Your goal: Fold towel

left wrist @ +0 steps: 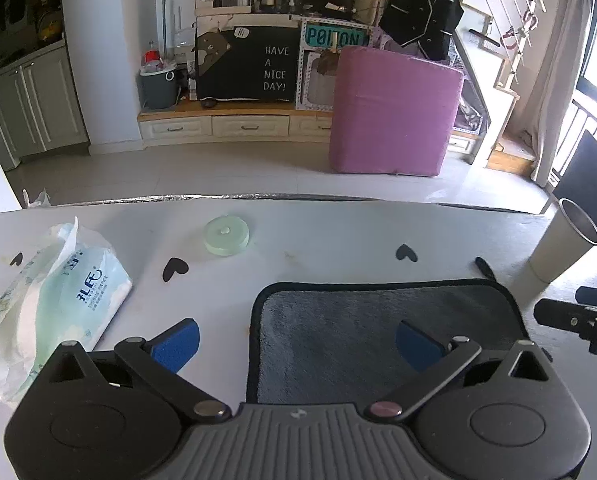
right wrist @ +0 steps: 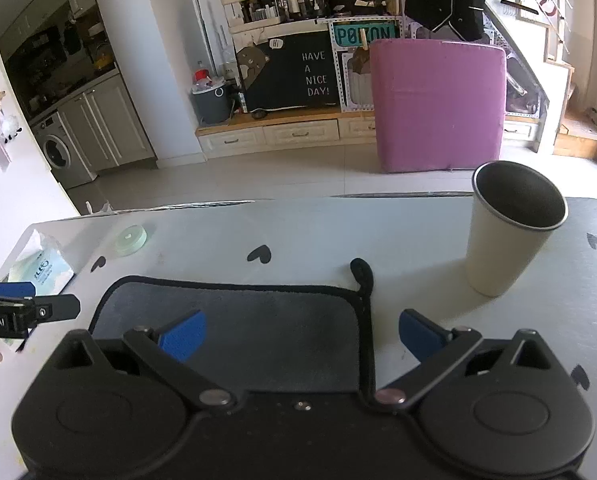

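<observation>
Grey towel (left wrist: pixel 362 332) (black-edged) lies flat on the white table (left wrist: pixel 330 236), between a tissue pack (left wrist: pixel 54 304) and a cream cup (right wrist: pixel 510 232). Left gripper (left wrist: pixel 296 340) straddles its left edge, right gripper (right wrist: pixel 302 334) its right edge; both are spread wide, gripping nothing.

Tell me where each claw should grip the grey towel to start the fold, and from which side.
Probably the two near corners. The grey towel lies flat, and each open claw already straddles one side edge: the left claw its left edge, the right claw its right edge. Come in low from the near side, sliding one pad under the black hem. Avoid the far corner's loop, close to the cup.
</observation>
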{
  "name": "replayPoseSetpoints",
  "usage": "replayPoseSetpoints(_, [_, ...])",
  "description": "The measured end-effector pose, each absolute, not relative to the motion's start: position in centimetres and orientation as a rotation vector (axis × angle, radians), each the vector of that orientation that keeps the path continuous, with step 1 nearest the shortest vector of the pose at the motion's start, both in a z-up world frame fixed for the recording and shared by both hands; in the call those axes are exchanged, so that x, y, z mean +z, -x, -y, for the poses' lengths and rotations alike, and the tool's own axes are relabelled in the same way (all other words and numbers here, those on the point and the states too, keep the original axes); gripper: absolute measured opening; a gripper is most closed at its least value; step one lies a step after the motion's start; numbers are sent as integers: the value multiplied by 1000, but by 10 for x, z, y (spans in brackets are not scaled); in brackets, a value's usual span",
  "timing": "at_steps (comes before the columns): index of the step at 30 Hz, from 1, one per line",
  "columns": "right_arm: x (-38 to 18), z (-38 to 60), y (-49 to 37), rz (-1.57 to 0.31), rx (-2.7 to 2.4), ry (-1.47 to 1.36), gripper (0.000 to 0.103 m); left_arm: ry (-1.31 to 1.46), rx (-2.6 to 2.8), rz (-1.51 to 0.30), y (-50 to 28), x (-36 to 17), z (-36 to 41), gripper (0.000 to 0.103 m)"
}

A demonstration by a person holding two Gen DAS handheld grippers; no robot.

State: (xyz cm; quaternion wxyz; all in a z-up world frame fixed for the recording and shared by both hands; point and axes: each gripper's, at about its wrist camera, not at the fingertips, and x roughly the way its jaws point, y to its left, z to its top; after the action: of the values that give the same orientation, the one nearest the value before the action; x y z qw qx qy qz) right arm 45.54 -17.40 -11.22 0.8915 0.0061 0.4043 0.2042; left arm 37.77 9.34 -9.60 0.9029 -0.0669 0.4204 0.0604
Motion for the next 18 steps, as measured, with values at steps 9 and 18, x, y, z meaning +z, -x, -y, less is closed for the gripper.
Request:
replayPoseSetpoints(9, [-92,178,-430,-828,402,-5,103,133,121,-850,-353,-72,-83,103])
replayPoseSetpoints(18, [-70,182,-398,-808,411,2,103,128,129,-834,-326,-51,-75,103])
